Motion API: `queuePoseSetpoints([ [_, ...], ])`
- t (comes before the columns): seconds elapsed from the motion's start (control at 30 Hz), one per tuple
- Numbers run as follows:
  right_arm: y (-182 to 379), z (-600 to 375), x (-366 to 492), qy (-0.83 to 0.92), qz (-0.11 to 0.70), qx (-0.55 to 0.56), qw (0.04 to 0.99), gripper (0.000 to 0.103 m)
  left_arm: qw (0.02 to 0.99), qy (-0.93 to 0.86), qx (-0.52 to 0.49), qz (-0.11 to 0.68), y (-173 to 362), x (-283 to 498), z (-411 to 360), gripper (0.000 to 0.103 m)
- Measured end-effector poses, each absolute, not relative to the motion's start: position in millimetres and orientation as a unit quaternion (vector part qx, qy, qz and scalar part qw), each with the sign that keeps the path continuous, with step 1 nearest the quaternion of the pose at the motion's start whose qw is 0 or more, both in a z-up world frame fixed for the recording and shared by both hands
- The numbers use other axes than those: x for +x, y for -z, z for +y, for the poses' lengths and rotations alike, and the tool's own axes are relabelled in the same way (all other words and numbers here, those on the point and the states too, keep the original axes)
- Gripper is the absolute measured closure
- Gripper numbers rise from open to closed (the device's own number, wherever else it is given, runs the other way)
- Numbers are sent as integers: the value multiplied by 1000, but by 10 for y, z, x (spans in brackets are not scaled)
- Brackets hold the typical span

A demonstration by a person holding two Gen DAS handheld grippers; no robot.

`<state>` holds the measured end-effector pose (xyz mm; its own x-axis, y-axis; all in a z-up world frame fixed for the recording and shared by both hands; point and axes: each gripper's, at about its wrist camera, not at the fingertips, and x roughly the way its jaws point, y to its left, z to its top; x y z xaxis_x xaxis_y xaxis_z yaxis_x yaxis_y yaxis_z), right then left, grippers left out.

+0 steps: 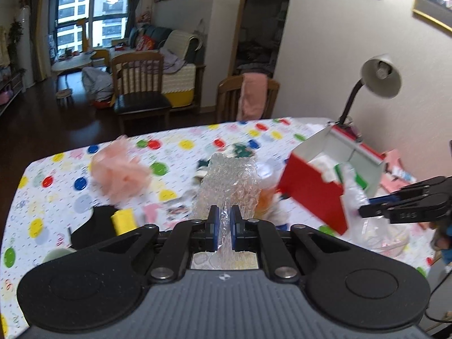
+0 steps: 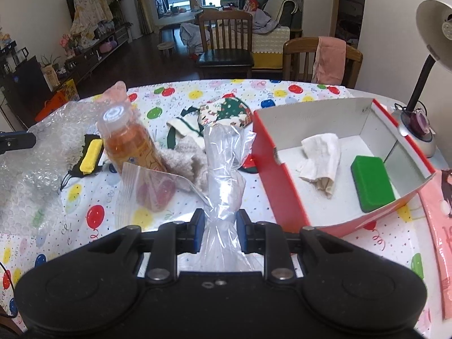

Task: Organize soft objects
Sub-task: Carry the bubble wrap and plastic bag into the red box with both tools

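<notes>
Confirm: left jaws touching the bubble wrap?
Touching. Left wrist view: left gripper jaws pinch a fold of the bubble wrap between the blue pads.

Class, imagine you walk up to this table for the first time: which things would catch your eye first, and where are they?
Probably the red box on the right of the balloon-print table, holding a green sponge and a white cloth. Next, each gripper's load: the left gripper pinches bubble wrap, the right gripper a clear plastic bag. An orange drink bottle stands left of centre.

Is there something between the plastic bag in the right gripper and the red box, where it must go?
Nothing visible. The plastic bag, pinched in the right gripper, hangs just left of the red box. Only the box's near wall must be cleared; inside, bare floor remains beside the cloth and sponge.
</notes>
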<state>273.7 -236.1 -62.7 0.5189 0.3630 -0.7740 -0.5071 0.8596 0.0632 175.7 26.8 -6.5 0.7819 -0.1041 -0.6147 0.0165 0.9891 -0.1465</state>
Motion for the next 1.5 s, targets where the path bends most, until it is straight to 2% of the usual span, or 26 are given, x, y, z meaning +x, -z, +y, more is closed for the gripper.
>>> queuePoseSetpoints([
  [0.53, 385, -2909, 3031, -247, 405, -89, 876, 80, 947, 95, -69, 299, -225, 2123, -601, 95],
  [1.1, 380, -3537, 3752, -224, 406, -82, 882, 80, 931, 148, -42, 332, -229, 3236, -1620, 95],
  [1.5, 434, -3825, 4426, -184, 412, -74, 890, 80, 931, 167, -19, 323, -243, 4027, -2251, 95],
])
